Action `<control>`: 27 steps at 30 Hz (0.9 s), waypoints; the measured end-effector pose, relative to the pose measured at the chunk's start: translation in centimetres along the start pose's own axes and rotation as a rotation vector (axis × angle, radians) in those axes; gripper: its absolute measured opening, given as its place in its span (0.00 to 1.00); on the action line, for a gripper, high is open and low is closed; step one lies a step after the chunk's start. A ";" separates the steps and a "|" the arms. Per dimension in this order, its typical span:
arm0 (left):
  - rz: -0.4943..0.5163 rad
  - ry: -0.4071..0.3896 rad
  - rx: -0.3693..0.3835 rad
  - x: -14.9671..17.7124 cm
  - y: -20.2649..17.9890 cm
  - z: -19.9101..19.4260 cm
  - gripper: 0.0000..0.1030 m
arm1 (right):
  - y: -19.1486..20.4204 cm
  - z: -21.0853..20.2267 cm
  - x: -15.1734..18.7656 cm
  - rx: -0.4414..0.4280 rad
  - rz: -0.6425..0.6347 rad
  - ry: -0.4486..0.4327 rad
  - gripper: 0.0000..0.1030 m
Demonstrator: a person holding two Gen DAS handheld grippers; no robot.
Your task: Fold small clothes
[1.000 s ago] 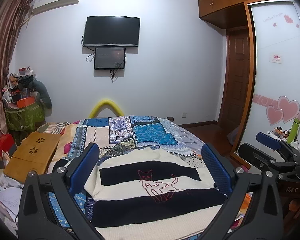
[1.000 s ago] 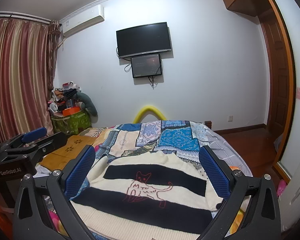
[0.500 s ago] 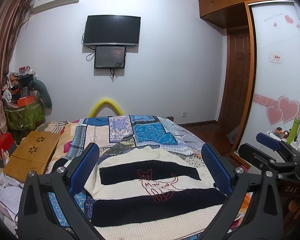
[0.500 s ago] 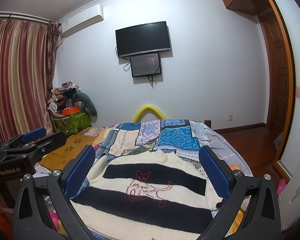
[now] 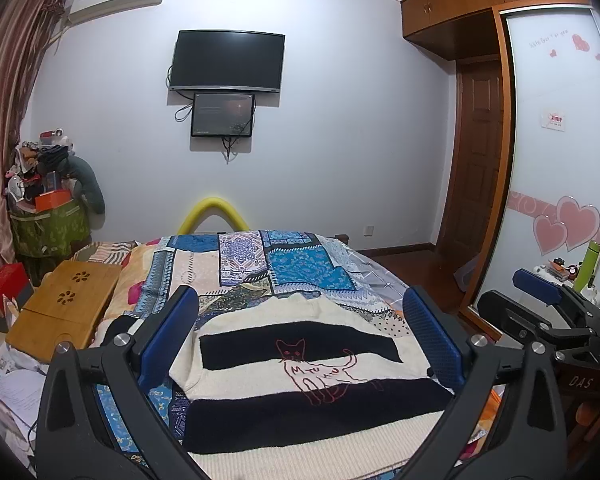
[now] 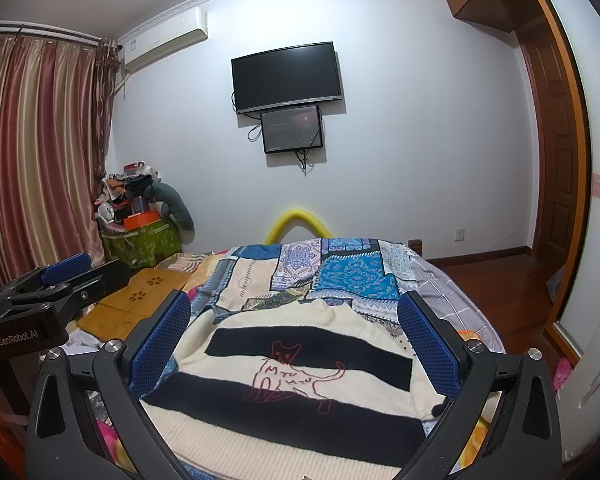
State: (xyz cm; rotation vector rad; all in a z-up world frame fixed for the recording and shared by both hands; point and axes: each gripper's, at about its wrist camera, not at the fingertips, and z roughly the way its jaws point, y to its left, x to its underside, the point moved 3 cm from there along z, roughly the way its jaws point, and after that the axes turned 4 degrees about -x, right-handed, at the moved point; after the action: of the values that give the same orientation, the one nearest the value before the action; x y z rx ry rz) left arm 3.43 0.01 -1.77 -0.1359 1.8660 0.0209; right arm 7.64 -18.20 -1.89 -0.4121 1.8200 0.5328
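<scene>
I see striped sweater (image 5: 300,376) flat on bed (image 5: 244,264) | left gripper (image 5: 300,344) jaws spread, empty | right gripper (image 6: 296,344) likewise, apparently above it

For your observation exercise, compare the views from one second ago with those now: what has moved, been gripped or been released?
Nothing visibly changed: both the left gripper and the right gripper hover open over the striped sweater, which lies flat on the bed, untouched.

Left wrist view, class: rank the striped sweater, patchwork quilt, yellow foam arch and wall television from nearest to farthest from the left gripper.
From the left gripper:
1. Striped sweater, between its fingers.
2. Patchwork quilt, beyond.
3. Yellow foam arch, bed's far end.
4. Wall television, highest.
</scene>
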 end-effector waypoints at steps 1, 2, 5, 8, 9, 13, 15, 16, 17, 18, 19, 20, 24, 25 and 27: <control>-0.001 0.000 0.000 0.0 0.0 0.0 1.00 | 0.0 0.2 0.1 0.000 0.000 0.000 1.00; -0.001 0.000 0.001 0.0 -0.1 0.0 1.00 | 0.0 0.1 0.1 -0.001 0.000 -0.001 1.00; -0.006 0.001 -0.003 -0.1 0.1 0.2 1.00 | 0.0 0.6 0.5 0.000 -0.001 0.000 1.00; -0.007 0.002 -0.004 0.0 0.1 0.2 1.00 | 0.0 0.6 0.6 0.000 -0.001 -0.001 1.00; -0.007 0.003 -0.004 0.0 0.1 0.2 1.00 | 0.0 0.6 0.7 0.000 -0.002 0.000 1.00; -0.015 0.005 -0.007 -0.1 0.4 0.2 1.00 | 0.0 0.6 0.5 0.001 -0.002 -0.001 1.00; -0.020 0.005 -0.006 -0.1 0.5 0.2 1.00 | 0.0 0.6 0.6 0.001 -0.002 -0.002 1.00; -0.022 0.005 -0.006 -0.1 0.6 0.2 1.00 | 0.0 0.6 0.6 0.001 -0.002 -0.001 1.00; -0.023 0.005 -0.006 -0.1 0.6 0.2 1.00 | 0.0 0.6 0.6 0.001 -0.002 -0.001 1.00; -0.023 0.005 -0.006 -0.1 0.6 0.1 1.00 | 0.0 0.6 0.6 0.001 -0.002 -0.001 1.00; -0.022 0.005 -0.006 -0.1 0.6 0.1 1.00 | 0.0 0.6 0.5 0.001 -0.002 0.000 1.00; -0.022 0.005 -0.006 -0.1 0.6 0.2 1.00 | 0.0 0.6 0.5 0.000 -0.002 0.000 1.00; -0.022 0.002 -0.008 -0.2 0.6 0.1 1.00 | 0.0 0.6 0.6 0.000 -0.004 -0.001 1.00; -0.022 0.003 -0.007 -0.2 0.6 0.2 1.00 | 0.0 0.6 0.5 0.000 -0.003 0.000 1.00; -0.023 0.003 -0.006 -0.3 0.6 0.1 1.00 | 0.0 0.6 0.5 -0.001 -0.003 0.000 1.00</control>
State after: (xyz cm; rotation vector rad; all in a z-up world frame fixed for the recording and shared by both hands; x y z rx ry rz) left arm 3.57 0.67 -1.59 -0.1615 1.8668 0.0100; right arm 7.99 -17.88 -2.49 -0.4154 1.8190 0.5312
